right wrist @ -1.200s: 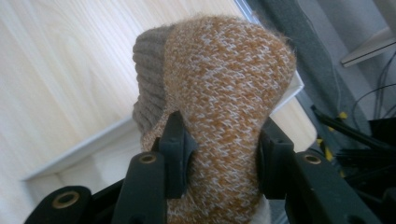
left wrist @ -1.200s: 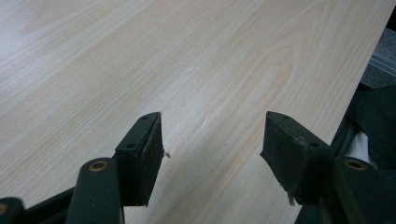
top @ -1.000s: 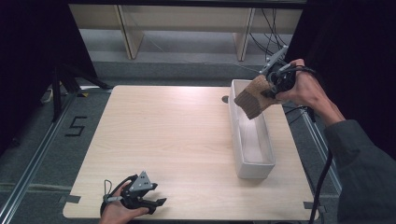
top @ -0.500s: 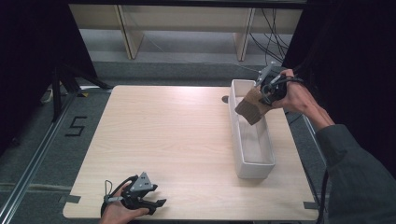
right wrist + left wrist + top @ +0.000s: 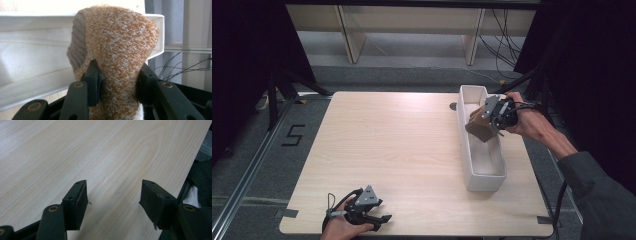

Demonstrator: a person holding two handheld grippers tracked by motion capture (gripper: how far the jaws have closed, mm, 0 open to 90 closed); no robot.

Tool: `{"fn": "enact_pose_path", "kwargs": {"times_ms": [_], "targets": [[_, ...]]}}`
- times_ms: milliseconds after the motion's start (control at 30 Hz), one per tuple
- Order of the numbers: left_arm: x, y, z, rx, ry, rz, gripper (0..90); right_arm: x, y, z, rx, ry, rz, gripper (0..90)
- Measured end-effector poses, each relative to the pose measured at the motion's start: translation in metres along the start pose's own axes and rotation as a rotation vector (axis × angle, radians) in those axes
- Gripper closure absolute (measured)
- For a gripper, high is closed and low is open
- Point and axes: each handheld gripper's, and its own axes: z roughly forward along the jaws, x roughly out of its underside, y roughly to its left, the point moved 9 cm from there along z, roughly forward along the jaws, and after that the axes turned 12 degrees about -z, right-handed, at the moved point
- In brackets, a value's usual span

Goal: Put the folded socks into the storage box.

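An orange-and-white knitted sock (image 5: 117, 47) with a grey ribbed cuff is squeezed between the jaws of my right gripper (image 5: 117, 82). In the high view this brown sock (image 5: 480, 125) hangs from the right gripper (image 5: 491, 119) over the far half of the long white bin (image 5: 484, 181), its lower end inside the walls. My left gripper (image 5: 379, 220) rests at the table's near left edge. Its jaws stand open over bare wood, and the left gripper (image 5: 113, 195) has nothing between its fingers.
The white bin runs front to back along the right side of the light wooden table (image 5: 387, 145). A small dark hole (image 5: 453, 106) marks the tabletop beside the bin's far end. Shelving and cables stand beyond the far edge.
My right hand has come down and toward the near side, lowering the sock from above the bin's far end into it. The left gripper has stayed put.
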Motion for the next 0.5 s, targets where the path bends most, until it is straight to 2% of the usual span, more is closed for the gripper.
{"fn": "enact_pose_path", "kwargs": {"times_ms": [67,167,200,233,267,300,400,433,500], "targets": [[0.001,0.0,0.0,0.001,0.007,0.007,38.1,0.001,0.002,-0.001,0.001,-0.001,-0.014,61.1],[0.001,-0.002,0.001,0.011,0.005,-0.003,38.1,0.001,0.008,-0.001,0.004,-0.003,-0.03,61.1],[0.001,-0.001,0.001,0.012,0.011,0.005,38.1,0.001,0.008,-0.001,0.008,-0.004,-0.06,61.1],[0.001,-0.001,0.001,0.007,0.008,0.005,38.1,0.0,0.013,-0.002,0.003,0.007,-0.048,61.1],[0.001,-0.001,0.001,0.007,0.008,0.005,38.1,-0.002,0.015,-0.001,0.013,0.002,-0.056,61.1],[0.001,-0.001,0.002,0.007,0.009,0.006,38.1,-0.004,0.019,-0.001,0.002,0.004,-0.061,61.1],[0.001,-0.002,0.002,0.011,0.013,0.004,38.1,-0.01,0.03,0.001,-0.004,0.01,-0.097,61.1],[0.001,-0.002,0.003,0.008,0.012,0.005,38.2,-0.012,0.037,0.003,-0.013,0.017,-0.113,61.1],[0.002,-0.002,0.003,0.005,0.016,0.01,38.1,-0.013,0.041,0.004,-0.015,0.017,-0.119,61.1]]}}
